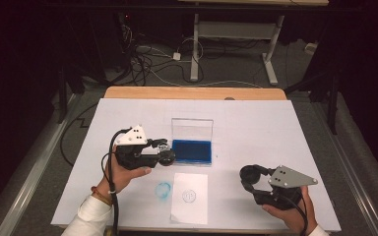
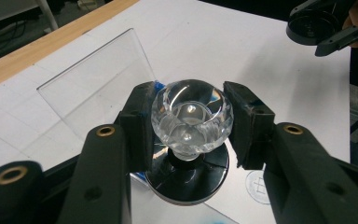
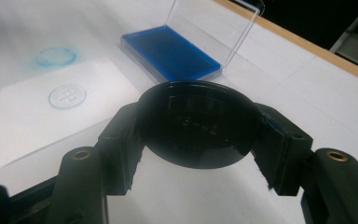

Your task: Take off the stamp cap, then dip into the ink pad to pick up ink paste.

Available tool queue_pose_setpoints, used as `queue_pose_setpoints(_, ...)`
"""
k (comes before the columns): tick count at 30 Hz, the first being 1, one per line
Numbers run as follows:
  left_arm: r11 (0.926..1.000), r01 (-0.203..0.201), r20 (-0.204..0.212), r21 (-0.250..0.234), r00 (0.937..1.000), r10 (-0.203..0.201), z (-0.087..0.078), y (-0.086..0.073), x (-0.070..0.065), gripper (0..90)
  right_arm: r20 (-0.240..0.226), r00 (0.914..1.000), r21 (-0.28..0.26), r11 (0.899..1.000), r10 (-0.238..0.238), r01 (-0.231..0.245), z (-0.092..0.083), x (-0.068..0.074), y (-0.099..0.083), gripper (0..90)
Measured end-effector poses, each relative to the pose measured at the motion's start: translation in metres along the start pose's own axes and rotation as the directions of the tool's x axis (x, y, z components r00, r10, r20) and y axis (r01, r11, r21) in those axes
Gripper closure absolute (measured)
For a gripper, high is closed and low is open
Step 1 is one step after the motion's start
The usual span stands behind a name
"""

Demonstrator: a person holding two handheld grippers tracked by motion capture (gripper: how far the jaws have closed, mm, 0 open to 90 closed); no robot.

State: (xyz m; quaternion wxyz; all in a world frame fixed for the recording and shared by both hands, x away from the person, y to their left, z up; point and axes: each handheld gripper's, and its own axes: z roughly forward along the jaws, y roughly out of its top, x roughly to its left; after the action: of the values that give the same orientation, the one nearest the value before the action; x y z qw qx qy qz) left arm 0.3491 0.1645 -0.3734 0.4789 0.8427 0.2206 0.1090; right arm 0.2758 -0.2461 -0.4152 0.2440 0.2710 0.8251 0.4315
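- The left gripper (image 2: 189, 122) is clamped on the crystal knob of a round stamp (image 2: 191, 119), held just left of the open blue ink pad (image 1: 192, 150).
- The right gripper (image 3: 196, 135) grips the stamp's black cap (image 3: 196, 123), well right of the ink pad.
- A stamped paper slip (image 1: 190, 196) lies just in front of the ink pad, a blue ring smudge (image 1: 163, 190) beside the slip.

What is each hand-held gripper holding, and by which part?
Left hand-held gripper clamps the stamp by its clear knob; right hand-held gripper clamps the black cap by its rim.
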Motion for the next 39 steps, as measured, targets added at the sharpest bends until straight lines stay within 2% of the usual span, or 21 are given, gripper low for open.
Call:
queue_pose_setpoints(12,0.9998,-0.018,0.0,-0.001,0.9998,0.018,0.001,0.003,-0.001,54.6,-0.015,0.9999,0.005,1.0,0.001,0.0,0.002,0.001,-0.002,38.8)
queue_pose_setpoints(29,0.9998,-0.022,0.006,0.002,0.9997,0.022,0.009,0.007,-0.005,54.6,-0.035,0.9994,0.016,1.0,-0.007,0.008,0.008,0.004,-0.001,38.8)
queue_pose_setpoints(35,0.9993,-0.036,0.012,0.01,0.9993,0.036,0.014,0.013,-0.006,54.6,-0.036,0.9993,0.013,1.0,-0.007,0.008,0.007,0.003,-0.001,38.8)
queue_pose_setpoints(39,0.9988,-0.049,0.021,-0.003,0.9986,0.049,0.015,0.021,-0.006,54.6,-0.041,0.9992,0.021,1.0,-0.003,0.004,0.009,0.003,-0.002,38.8)
